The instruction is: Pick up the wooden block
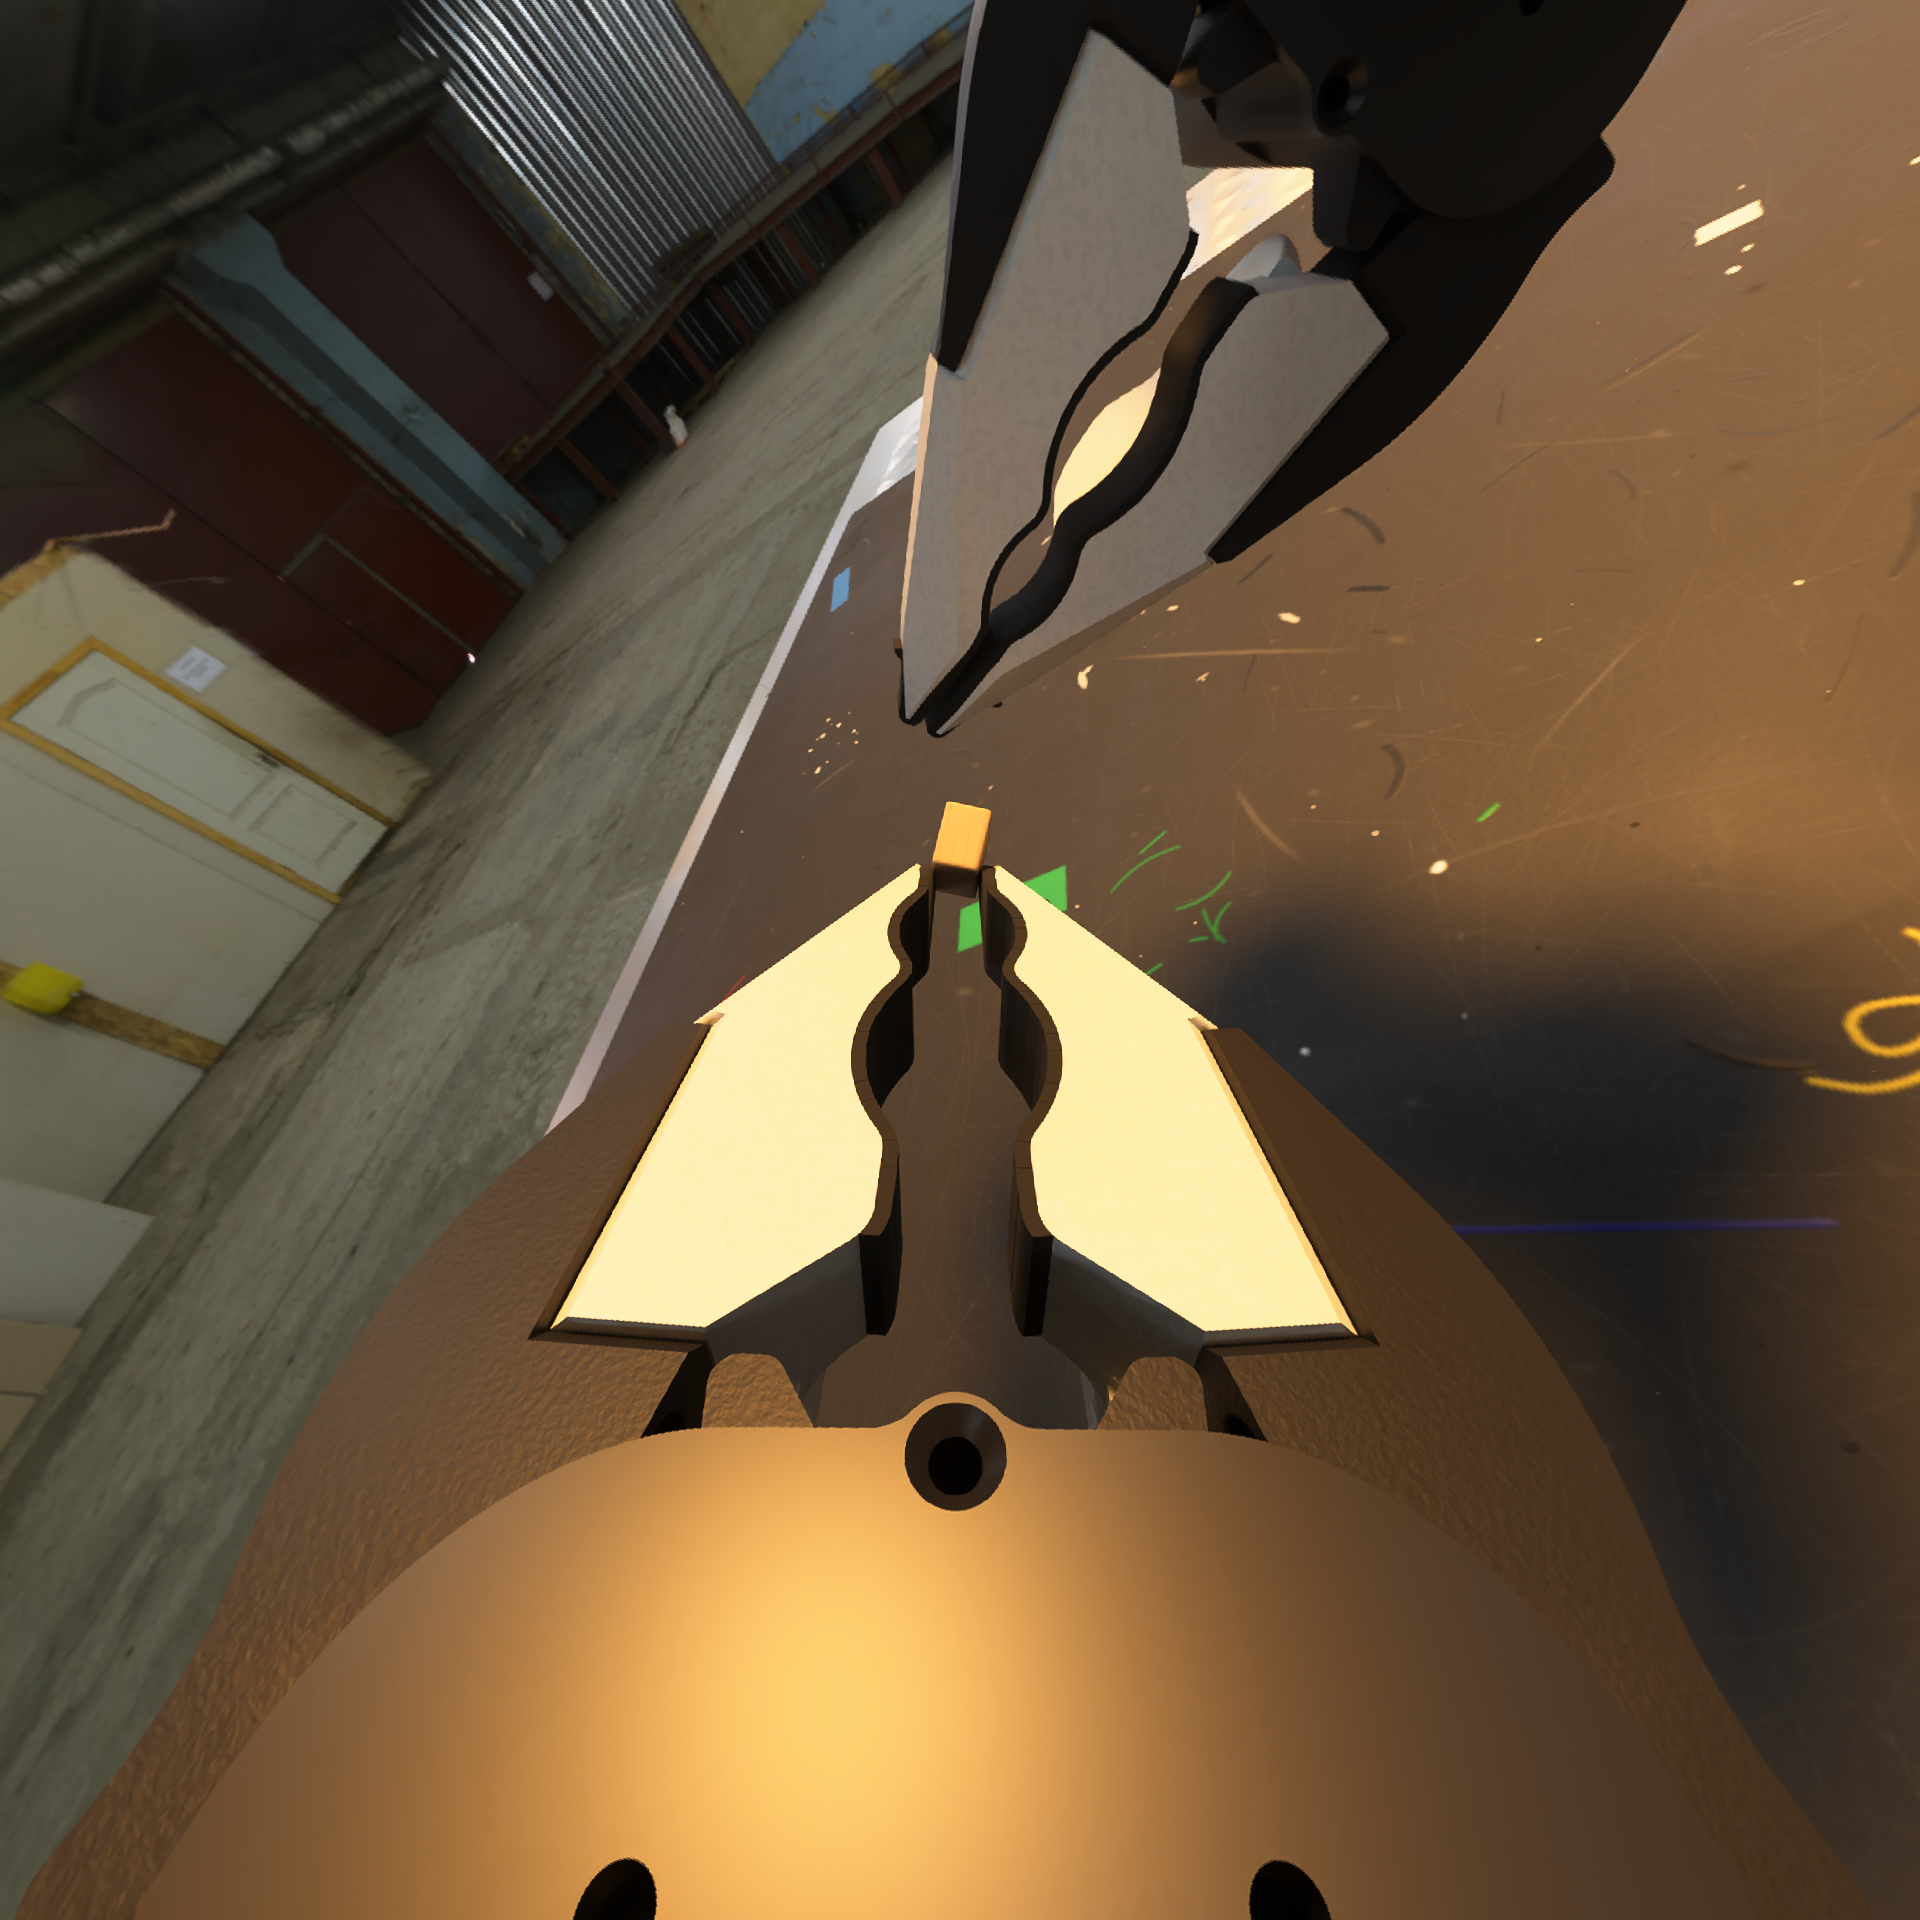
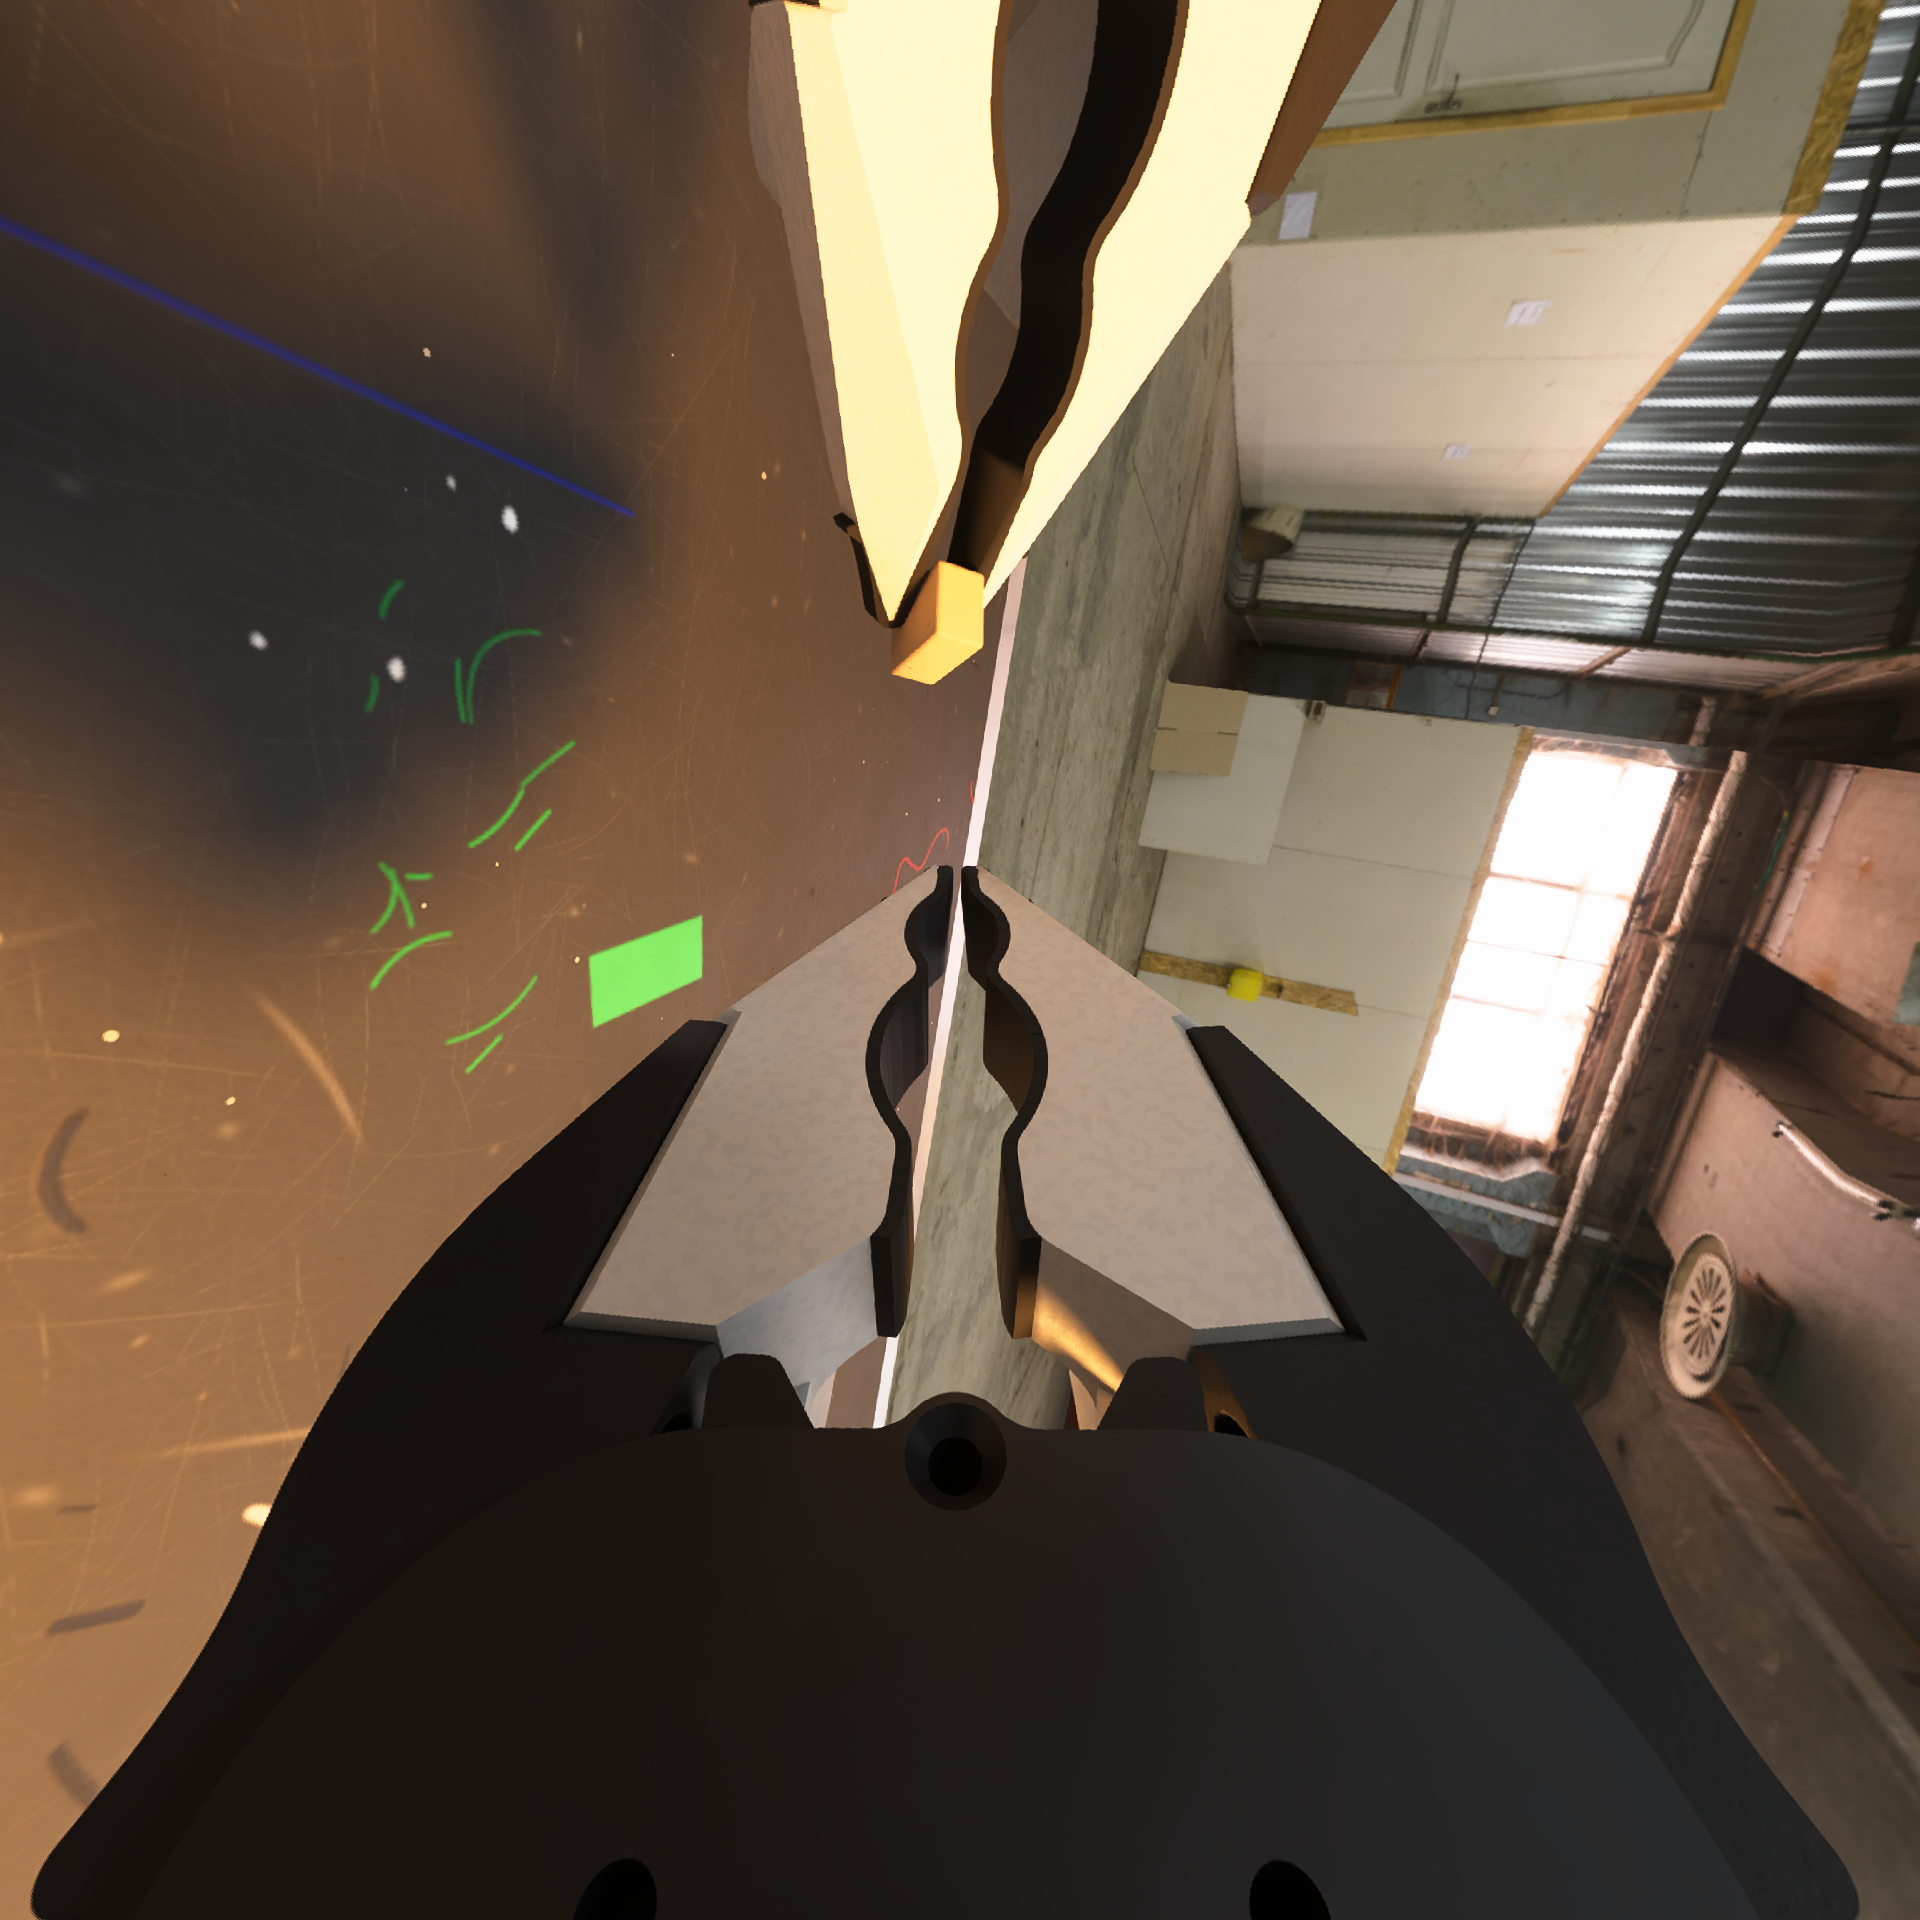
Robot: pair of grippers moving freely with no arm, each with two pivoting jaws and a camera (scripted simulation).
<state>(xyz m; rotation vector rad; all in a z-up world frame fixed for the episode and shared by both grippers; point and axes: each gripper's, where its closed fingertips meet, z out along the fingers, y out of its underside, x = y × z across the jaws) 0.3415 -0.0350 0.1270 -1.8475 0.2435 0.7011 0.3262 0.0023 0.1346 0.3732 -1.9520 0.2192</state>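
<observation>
The small wooden block (image 1: 961, 844) sits pinched between the tips of my left gripper (image 1: 957, 881), which is shut on it over the dark scratched table (image 1: 1507, 675). The right wrist view shows the same block (image 2: 938, 623) at the tip of the left gripper (image 2: 928, 608), sticking out past the fingers. My right gripper (image 2: 956, 875) is shut and empty, its tips nearly touching. In the left wrist view it (image 1: 925, 717) points down just beyond the block, apart from it.
A green patch (image 1: 1047, 886) lies on the table beside the block, also in the right wrist view (image 2: 644, 968). A blue patch (image 1: 841, 588) lies farther off. The table's white edge (image 2: 994, 717) runs close by, with concrete floor (image 1: 520, 883) beyond it.
</observation>
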